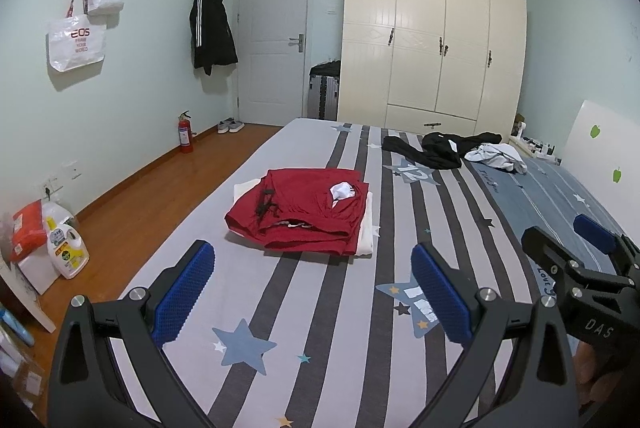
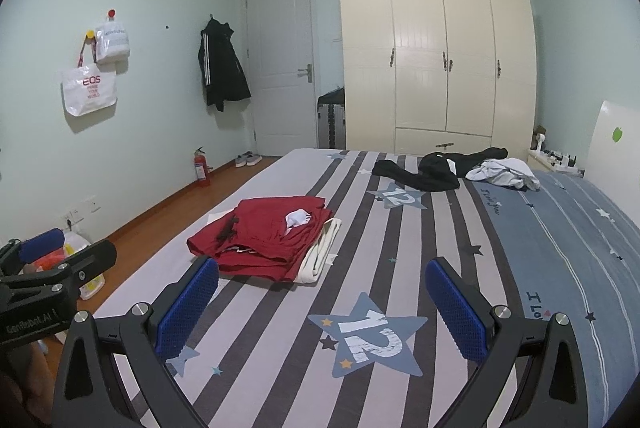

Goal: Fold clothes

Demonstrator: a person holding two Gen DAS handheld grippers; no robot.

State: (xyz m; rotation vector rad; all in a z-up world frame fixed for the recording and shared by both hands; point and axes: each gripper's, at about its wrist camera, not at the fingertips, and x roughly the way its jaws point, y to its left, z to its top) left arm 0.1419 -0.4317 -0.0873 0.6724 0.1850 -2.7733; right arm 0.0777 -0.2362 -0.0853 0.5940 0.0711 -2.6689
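both claws, left claw (image 1: 314, 292) and right claw (image 2: 322, 308), hover spread wide and empty over the bed (image 2: 260, 348); folded red garment (image 1: 304, 214) stacked just ahead, unfolded dark clothes (image 2: 432, 168) far ahead-right, likely next.

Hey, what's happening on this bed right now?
A person is folding clothes with two handheld claws. The left claw and right claw both hang open above the striped bed, holding nothing. A folded red garment lies on a white one. A black garment and white garment remain unfolded farther back.
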